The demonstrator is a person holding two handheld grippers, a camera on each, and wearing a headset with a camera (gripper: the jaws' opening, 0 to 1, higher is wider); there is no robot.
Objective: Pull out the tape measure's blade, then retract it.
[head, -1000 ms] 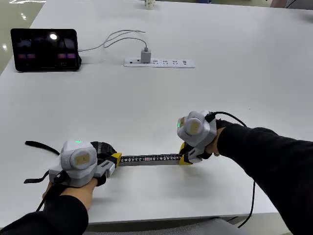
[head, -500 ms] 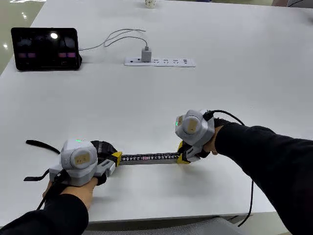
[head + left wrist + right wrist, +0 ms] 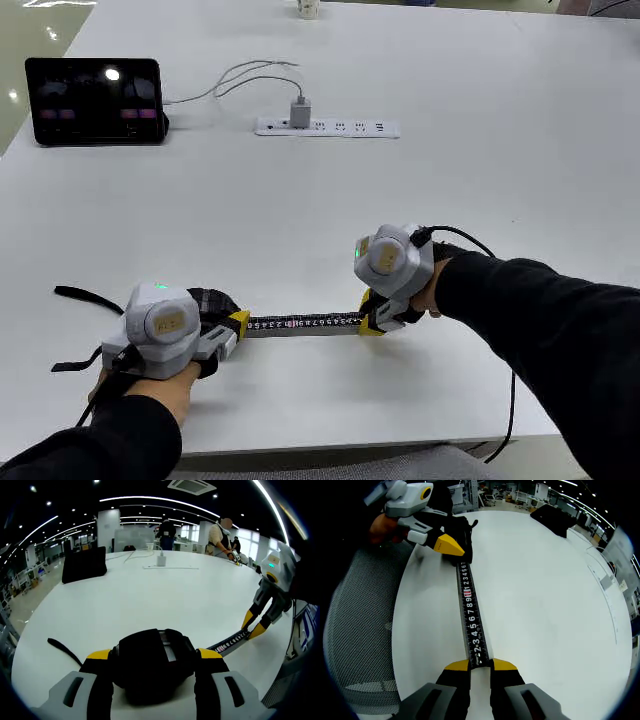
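Left tongs (image 3: 222, 338), head view: clenched on black tape measure case (image 3: 212, 303), near bench (image 3: 450, 160) front edge, toward left corner. Blade (image 3: 305, 322) lies flat along front edge; right tongs (image 3: 372, 323) pinch its tip.
Left gripper view: case gripped between my yellow-tipped jaws, strap (image 3: 65, 652) trailing on bench.
Right gripper view: blade digits 2 to 9 readable, then red-marked figure.
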